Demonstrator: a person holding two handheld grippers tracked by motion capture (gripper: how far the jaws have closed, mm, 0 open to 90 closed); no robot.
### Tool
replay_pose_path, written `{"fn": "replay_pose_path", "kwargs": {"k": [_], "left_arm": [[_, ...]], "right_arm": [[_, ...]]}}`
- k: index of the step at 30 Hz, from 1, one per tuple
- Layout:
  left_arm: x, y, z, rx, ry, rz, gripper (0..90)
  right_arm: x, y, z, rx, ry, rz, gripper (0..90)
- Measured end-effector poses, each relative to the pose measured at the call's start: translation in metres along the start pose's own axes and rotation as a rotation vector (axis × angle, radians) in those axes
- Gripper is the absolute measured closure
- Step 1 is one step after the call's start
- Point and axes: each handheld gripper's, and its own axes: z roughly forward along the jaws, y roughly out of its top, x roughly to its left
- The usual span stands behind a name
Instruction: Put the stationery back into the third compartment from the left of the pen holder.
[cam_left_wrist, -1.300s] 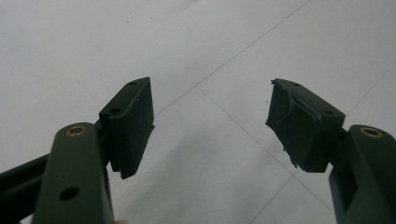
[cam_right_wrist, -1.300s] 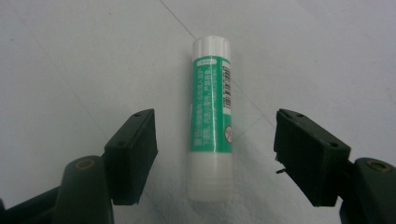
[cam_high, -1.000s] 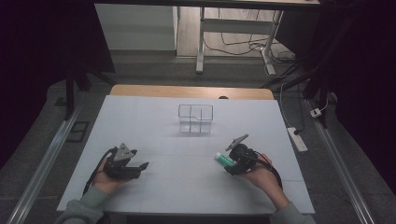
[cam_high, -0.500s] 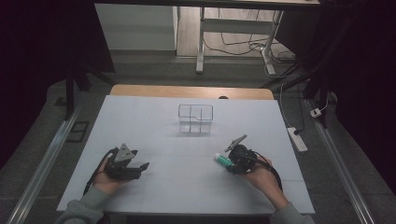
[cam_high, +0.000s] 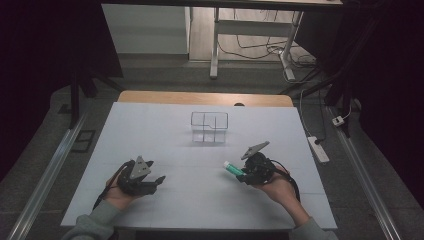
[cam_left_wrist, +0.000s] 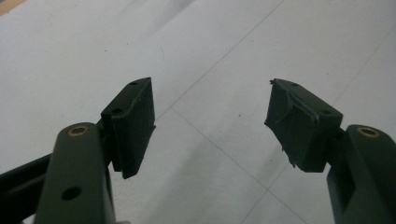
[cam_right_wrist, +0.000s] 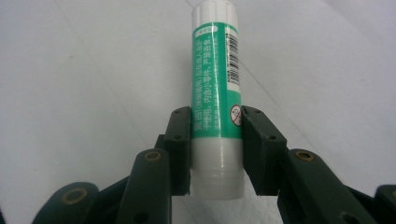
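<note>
High view, clear divided box well beyond glue stick, white table.

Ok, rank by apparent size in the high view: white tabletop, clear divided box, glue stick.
1. white tabletop
2. clear divided box
3. glue stick, partly hidden in the right gripper

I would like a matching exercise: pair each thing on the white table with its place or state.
Things:
1. green and white glue stick
2. left gripper
3. clear plastic divided box
4. right gripper

States:
A. jaws apart, nothing between them
B. stands far from the person, mid-table
C. clamped between two black pads
D. jaws shut on a tube

Pairs: 1-C, 2-A, 3-B, 4-D
</note>
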Motion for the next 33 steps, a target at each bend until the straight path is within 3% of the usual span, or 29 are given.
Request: {"fn": "replay_pose_path", "kwargs": {"k": [3, 11, 13, 24, 30, 33], "left_arm": [[-0.003, 0.002, 0.002, 0.015, -0.026, 0.029, 31.8], [-0.014, 0.015, 0.005, -0.002, -0.012, 0.119, 31.7], [-0.017, 0.018, 0.006, -0.005, -0.026, 0.141, 31.7], [-0.029, 0.034, 0.016, -0.034, -0.065, 0.221, 31.7], [-0.029, 0.036, 0.022, -0.041, -0.104, 0.231, 30.6], [-0.024, 0.036, 0.023, -0.062, -0.116, 0.204, 30.2]], "right_arm": [[0.002, 0.002, 0.001, -0.008, 0.017, -0.004, 64.0], [0.005, 0.009, 0.003, -0.022, 0.065, 0.001, 64.0], [0.007, 0.011, 0.004, -0.023, 0.072, -0.001, 64.0], [0.013, 0.025, 0.01, -0.027, 0.112, -0.018, 64.0], [0.018, 0.031, 0.016, -0.023, 0.129, -0.035, 64.0], [0.02, 0.035, 0.019, -0.021, 0.134, -0.04, 64.0]]}}
